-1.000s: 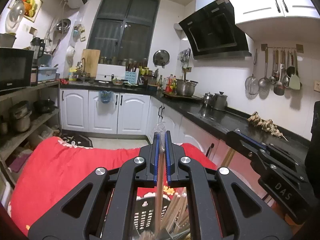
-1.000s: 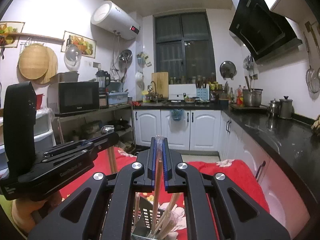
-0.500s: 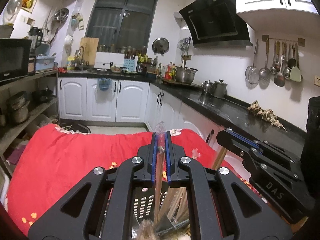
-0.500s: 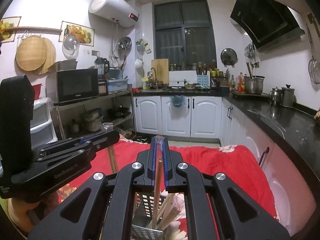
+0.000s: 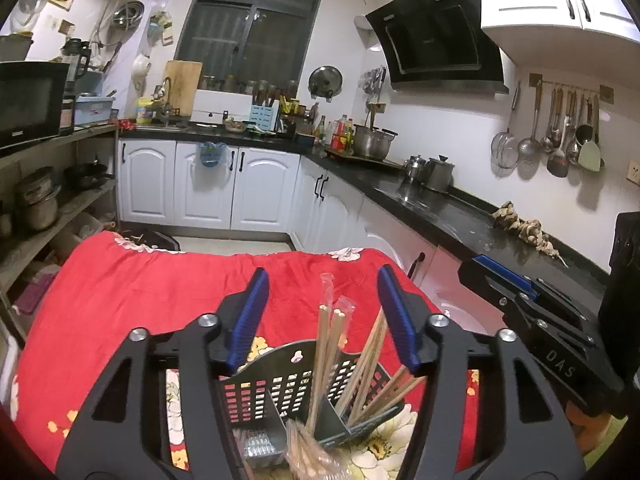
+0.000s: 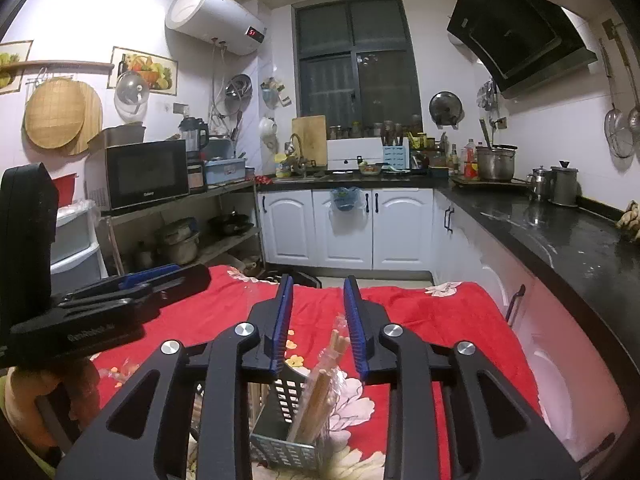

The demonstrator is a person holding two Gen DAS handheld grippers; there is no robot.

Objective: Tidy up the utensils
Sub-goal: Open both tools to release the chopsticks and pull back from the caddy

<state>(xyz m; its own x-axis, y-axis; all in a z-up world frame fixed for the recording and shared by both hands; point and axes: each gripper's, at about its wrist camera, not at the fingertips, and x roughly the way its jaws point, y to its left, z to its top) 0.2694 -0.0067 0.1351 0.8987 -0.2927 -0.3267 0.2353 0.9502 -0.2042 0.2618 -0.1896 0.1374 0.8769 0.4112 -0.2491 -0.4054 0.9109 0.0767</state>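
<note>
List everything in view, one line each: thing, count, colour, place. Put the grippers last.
utensil holder: one, dark slotted plastic, on the red cloth below both grippers
chopsticks: a bundle, count unclear, wooden, some in clear sleeves, standing in the holder
red cloth: one, red with flowers, covering the table
microwave: one, black, on the shelf at left
water heater: one, white, high on the wall
range hood: one, black, above the counter
hanging ladles: several, metal, on the wall rail at right
left gripper: black with blue pads, jaws opening, chopsticks between them, untouched
right gripper: same, jaws opening above the holder
</note>
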